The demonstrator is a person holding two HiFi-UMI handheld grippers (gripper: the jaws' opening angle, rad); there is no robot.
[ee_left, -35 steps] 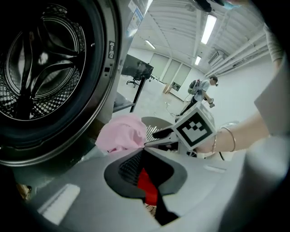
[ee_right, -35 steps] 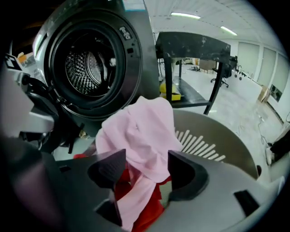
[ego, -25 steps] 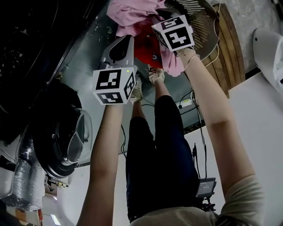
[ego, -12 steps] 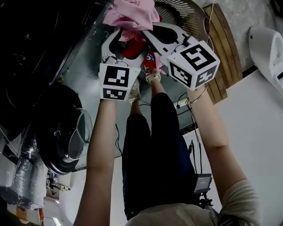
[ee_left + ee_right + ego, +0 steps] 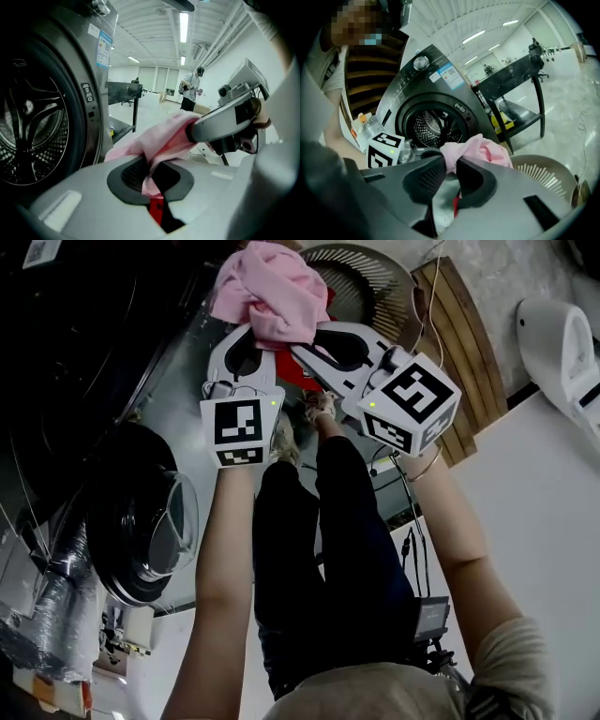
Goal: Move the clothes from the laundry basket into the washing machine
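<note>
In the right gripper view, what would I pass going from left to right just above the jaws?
marker cube → washing machine drum → pink garment → laundry basket

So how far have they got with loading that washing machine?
Done: the washing machine's door stands open. In hand: the left gripper and right gripper have just closed their fingers on a pink garment, held up near the laundry basket, with red cloth caught along. Still to do: putting it into the drum. Whether more clothes remain in the basket isn't visible.
</note>
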